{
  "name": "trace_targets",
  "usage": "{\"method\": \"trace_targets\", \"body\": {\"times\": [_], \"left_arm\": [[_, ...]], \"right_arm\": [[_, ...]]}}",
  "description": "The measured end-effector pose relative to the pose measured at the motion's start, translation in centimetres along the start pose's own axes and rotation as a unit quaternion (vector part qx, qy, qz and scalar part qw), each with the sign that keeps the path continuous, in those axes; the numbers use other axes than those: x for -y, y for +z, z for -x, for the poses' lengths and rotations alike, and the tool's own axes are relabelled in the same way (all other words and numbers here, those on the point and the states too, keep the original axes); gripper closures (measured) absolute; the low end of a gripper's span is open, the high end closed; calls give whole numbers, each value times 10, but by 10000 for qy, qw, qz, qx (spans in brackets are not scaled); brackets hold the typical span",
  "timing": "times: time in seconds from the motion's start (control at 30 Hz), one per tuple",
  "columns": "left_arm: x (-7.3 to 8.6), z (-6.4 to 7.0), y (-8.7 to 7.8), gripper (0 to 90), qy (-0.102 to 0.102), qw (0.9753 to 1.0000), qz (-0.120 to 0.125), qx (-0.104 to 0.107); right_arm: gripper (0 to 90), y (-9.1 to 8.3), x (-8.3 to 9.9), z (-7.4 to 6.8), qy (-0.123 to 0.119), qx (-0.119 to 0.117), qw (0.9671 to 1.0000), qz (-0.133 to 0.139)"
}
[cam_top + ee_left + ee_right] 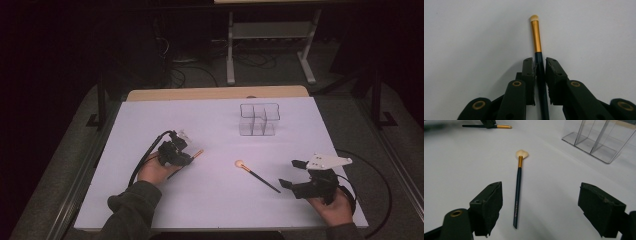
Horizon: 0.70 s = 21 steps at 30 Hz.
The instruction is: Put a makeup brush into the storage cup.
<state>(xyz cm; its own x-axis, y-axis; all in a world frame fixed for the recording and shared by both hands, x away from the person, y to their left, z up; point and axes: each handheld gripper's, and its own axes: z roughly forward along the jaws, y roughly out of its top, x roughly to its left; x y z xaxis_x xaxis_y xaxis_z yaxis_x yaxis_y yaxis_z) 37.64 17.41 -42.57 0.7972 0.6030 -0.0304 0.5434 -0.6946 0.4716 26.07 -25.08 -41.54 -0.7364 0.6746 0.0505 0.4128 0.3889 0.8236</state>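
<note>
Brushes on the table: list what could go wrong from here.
1. The left gripper is shut on the small brush by its thin handle alone; the brush could pivot or slip once lifted.
2. The fan brush lies flat between the jaws of the open right gripper; closing might scrape the table or roll it away.
3. The clear organizer is light and could tip if knocked.

Brush (537, 37): gold ferrule, cream tip, dark handle; tongs (539, 72) black.

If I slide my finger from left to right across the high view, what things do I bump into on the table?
Left gripper holding a small brush → fan brush lying on the table → right gripper. The clear organizer stands farther back, above the fan brush.
</note>
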Motion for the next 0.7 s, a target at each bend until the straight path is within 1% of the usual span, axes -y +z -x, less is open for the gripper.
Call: {"method": "trace_targets", "body": {"times": [0.2,0.33,0.53,0.57,0.7], "left_arm": [[0,-2,0,818,-7,10000,10,-7],[0,-1,1,822,0,10000,36,-21],[0,-3,0,829,1,10000,3,12],[0,-3,-1,829,-3,10000,-36,35],[0,-3,0,830,-50,10000,9,56]], "right_arm": [[191,0,0,0,-4,-4,10000,-7],[191,0,0,0,-6,-7,10000,-4],[191,0,0,0,-33,-6,10000,-16],[191,0,0,0,-17,-8,10000,-22],[191,1,0,0,-22,-18,10000,-21]]}}
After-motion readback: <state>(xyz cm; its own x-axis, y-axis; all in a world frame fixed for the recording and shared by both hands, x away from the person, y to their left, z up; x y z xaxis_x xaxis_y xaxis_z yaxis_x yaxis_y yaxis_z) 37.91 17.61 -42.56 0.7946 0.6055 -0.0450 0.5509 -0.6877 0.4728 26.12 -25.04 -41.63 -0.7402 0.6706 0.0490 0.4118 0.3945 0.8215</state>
